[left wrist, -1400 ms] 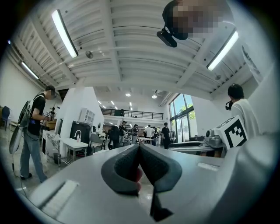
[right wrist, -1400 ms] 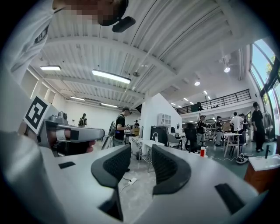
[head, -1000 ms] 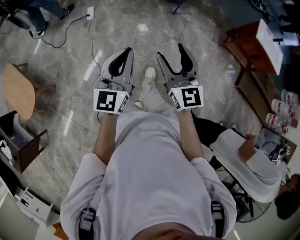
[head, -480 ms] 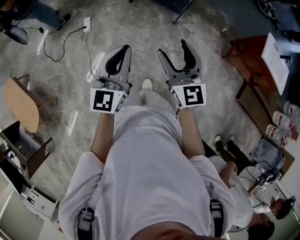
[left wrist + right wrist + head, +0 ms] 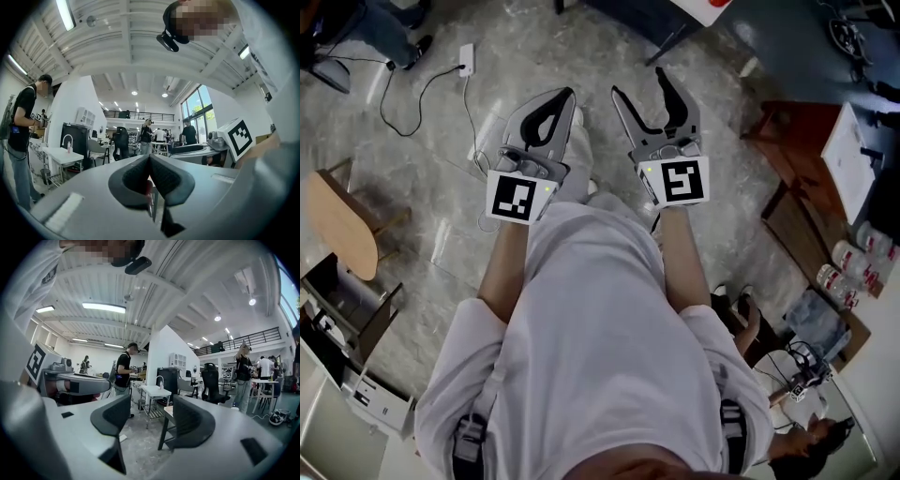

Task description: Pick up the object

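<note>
Your left gripper [image 5: 568, 94] is pressed together; your right gripper [image 5: 637, 84] is spread, closing on nothing. You've stepped forward: the stool [image 5: 337, 220] sits lower now. I cannot tell which object you're after.

The floor [image 5: 441, 169] is grey marble with pale veins. The person's shirt [image 5: 591, 328] is pale grey-white. The left gripper [image 5: 566, 94] is light grey with black pads and a black-and-white square marker. A tan wooden stool [image 5: 337, 220] is at centre left, and a reddish-brown table [image 5: 778, 127] at upper right.
</note>
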Demonstrator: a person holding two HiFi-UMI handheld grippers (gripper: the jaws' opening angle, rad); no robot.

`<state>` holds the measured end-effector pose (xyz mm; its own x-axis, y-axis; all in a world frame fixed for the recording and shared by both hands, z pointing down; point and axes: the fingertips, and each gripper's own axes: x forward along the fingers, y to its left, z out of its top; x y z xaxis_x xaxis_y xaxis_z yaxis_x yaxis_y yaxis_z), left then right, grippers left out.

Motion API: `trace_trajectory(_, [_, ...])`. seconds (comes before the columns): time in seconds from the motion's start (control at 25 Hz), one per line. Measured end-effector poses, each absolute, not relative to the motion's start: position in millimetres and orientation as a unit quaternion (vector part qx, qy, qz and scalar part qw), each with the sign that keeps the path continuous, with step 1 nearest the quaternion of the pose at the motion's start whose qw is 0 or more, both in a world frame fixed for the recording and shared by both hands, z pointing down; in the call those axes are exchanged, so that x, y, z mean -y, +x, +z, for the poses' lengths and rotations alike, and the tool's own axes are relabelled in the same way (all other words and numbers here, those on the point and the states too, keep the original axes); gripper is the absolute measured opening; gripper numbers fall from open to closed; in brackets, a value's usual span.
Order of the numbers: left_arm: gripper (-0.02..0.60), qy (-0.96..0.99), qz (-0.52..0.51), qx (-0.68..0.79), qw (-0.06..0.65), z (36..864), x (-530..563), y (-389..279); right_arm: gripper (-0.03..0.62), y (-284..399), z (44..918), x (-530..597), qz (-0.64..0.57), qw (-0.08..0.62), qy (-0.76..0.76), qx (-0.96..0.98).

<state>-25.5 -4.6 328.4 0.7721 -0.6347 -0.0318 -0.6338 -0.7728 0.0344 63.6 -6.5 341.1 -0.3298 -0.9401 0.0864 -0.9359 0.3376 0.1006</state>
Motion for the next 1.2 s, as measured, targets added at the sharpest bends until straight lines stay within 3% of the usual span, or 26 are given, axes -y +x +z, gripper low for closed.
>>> trace_trajectory(0.76, [0.000, 0.932, 0.002, 0.359, 0.038, 364.9, 306.6, 3.7, 0.262, 108.7, 400.1, 340.8, 0.008, 0.128, 0.544, 0.829])
trace_trajectory(1.2, [0.000, 0.911, 0.022, 0.407, 0.067, 387.5, 425.1, 49.2, 0.264, 108.9, 531.9, 509.3, 0.032, 0.259, 0.423, 0.868])
